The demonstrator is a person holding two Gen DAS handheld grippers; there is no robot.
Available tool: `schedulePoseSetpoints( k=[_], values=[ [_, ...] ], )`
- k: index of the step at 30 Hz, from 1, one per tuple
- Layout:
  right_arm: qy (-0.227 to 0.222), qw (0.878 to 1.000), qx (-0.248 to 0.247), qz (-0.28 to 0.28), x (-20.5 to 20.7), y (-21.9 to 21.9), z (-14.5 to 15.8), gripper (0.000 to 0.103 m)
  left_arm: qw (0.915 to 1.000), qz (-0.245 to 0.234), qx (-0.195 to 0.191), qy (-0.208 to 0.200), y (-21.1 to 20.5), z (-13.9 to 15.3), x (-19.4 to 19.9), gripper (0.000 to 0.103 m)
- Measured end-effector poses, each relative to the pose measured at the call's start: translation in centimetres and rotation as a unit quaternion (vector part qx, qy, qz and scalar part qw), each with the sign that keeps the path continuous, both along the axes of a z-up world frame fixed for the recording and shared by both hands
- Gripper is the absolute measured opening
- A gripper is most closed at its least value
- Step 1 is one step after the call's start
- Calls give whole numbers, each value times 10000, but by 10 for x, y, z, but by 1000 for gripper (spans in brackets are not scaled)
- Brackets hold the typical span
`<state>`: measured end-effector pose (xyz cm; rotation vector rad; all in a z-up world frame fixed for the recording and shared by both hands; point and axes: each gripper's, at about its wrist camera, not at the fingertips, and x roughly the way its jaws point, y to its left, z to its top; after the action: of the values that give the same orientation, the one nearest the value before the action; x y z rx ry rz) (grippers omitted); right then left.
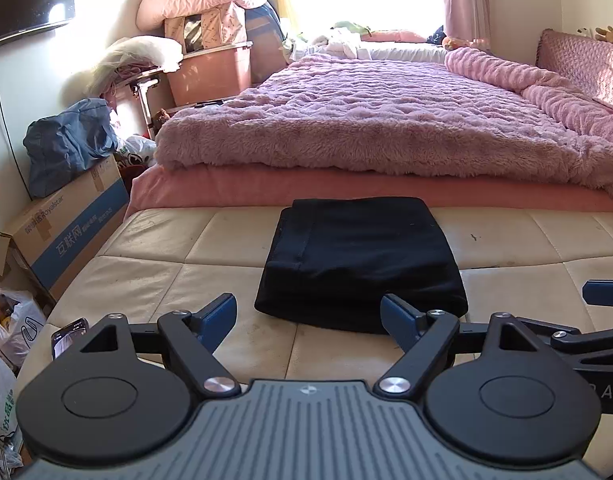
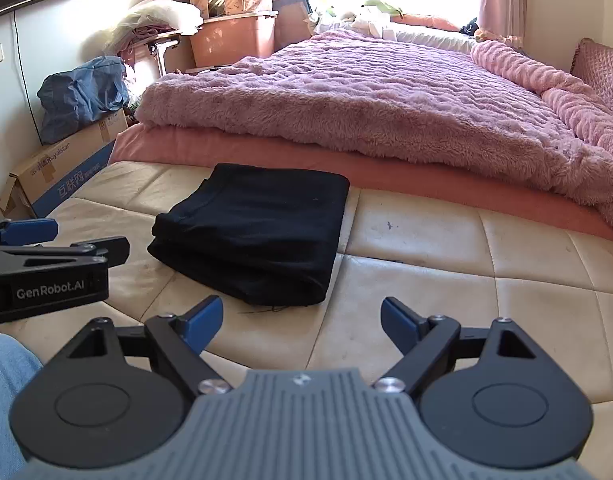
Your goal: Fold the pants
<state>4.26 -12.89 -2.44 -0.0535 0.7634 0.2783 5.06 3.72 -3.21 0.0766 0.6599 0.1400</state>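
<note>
Both tongs sit closest to the lenses, each with its blue-padded jaws spread wide and nothing between them. Left gripper [image 1: 308, 318] hovers just short of the near edge of the pants [image 1: 360, 268], apart from the cloth; its body, marked "GenRobot.AI", also shows at the left edge of the right wrist view. Right gripper [image 2: 301, 322] hovers over bare cushion, with the pants [image 2: 254, 232] ahead and to its left, not touching. Pants condition: black, folded into a compact rectangular stack with layered edges visible on its left side, lying flat on the cream quilted bench [image 1: 146, 268] at the foot of the bed. Behind the stack, a pink sheet edge and a fluffy mauve blanket [image 1: 366, 116] cover the mattress. Left of the bench stand a cardboard box [image 1: 66, 224] with a blue bag [image 1: 68, 144] on top. A light blue sleeve [image 2: 6, 376] shows at the lower left of the right wrist view.
</note>
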Motion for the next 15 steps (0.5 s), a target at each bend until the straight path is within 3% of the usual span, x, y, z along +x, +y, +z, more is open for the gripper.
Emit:
schedulePoseSetpoints(
  k=[15],
  values=[
    [-51, 10000, 65, -23, -3, -4, 3, 82, 10000, -69, 32, -25, -5, 2, -2, 96]
  ],
)
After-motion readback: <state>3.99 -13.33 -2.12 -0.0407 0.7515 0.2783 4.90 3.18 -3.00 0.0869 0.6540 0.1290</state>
